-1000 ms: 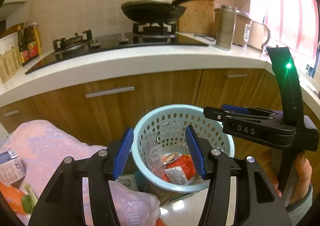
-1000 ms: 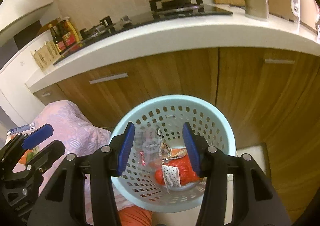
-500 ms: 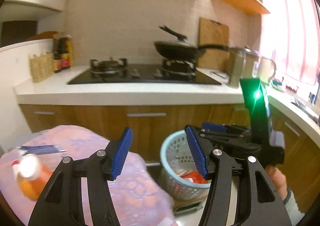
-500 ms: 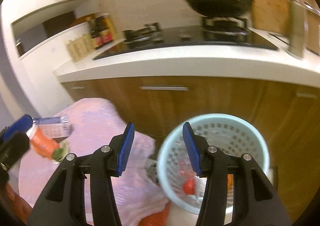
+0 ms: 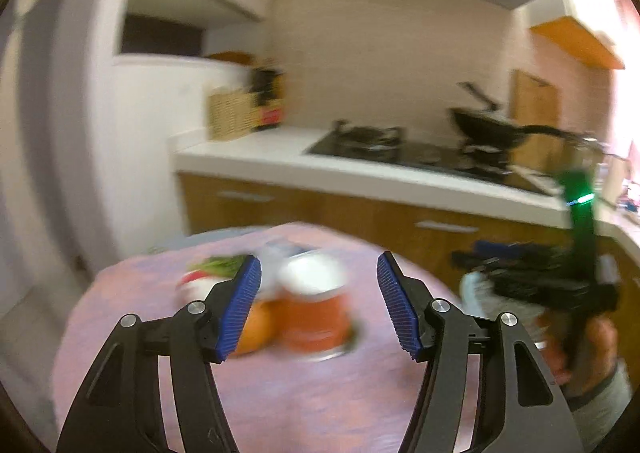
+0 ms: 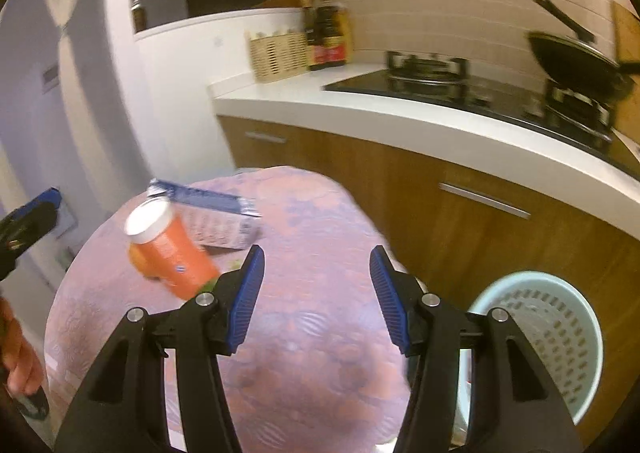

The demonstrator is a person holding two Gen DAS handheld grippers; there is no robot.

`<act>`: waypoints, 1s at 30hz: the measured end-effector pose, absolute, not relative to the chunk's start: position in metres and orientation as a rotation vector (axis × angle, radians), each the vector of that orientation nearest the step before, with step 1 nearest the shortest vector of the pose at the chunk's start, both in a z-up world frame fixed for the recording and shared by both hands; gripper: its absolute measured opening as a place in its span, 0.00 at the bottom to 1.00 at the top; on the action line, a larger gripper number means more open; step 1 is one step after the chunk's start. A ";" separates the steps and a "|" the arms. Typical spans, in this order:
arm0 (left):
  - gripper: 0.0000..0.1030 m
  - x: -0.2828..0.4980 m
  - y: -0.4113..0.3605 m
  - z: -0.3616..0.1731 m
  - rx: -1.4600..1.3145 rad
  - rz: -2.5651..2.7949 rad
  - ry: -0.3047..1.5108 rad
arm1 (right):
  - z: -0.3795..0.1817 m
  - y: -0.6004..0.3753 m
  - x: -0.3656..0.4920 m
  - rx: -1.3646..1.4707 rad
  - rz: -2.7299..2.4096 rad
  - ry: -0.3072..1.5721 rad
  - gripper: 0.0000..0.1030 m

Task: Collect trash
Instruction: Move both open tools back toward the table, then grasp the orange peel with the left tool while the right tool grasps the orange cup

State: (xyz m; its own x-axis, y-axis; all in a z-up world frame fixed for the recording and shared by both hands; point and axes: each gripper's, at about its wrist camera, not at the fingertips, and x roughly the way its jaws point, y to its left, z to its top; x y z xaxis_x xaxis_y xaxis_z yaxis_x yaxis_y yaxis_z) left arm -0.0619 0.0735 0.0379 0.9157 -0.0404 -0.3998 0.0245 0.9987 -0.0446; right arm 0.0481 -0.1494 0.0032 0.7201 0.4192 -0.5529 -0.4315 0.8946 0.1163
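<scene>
Left gripper (image 5: 319, 303) and right gripper (image 6: 316, 295) empty above the cloth-covered table (image 6: 312, 333), jaws wide, just been opening, orange cup (image 6: 170, 249) near the table's far-left edge

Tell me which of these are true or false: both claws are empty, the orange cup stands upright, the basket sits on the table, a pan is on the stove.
1. Both claws are empty. True: left claw and right claw hold nothing.
2. The orange cup stands upright. False: it is tilted.
3. The light blue basket sits on the table. False: it stands beside it, lower down.
4. A black pan sits on the stove. True.
</scene>
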 end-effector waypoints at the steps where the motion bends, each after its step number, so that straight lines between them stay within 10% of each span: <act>1: 0.57 -0.061 0.087 0.033 -0.035 0.008 0.423 | 0.003 -0.141 0.048 -0.029 0.490 0.602 0.50; 30: 0.52 0.026 0.130 -0.059 0.051 -0.196 0.704 | -0.038 -0.040 0.067 -0.045 0.797 0.580 0.65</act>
State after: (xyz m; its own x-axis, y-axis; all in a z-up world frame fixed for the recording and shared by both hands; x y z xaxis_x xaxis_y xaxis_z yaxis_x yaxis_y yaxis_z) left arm 0.0261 0.1301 -0.0587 0.7449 -0.1618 -0.6473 0.1963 0.9804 -0.0192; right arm 0.0669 -0.0400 -0.0384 0.5527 0.6615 -0.5068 -0.6856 0.7067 0.1746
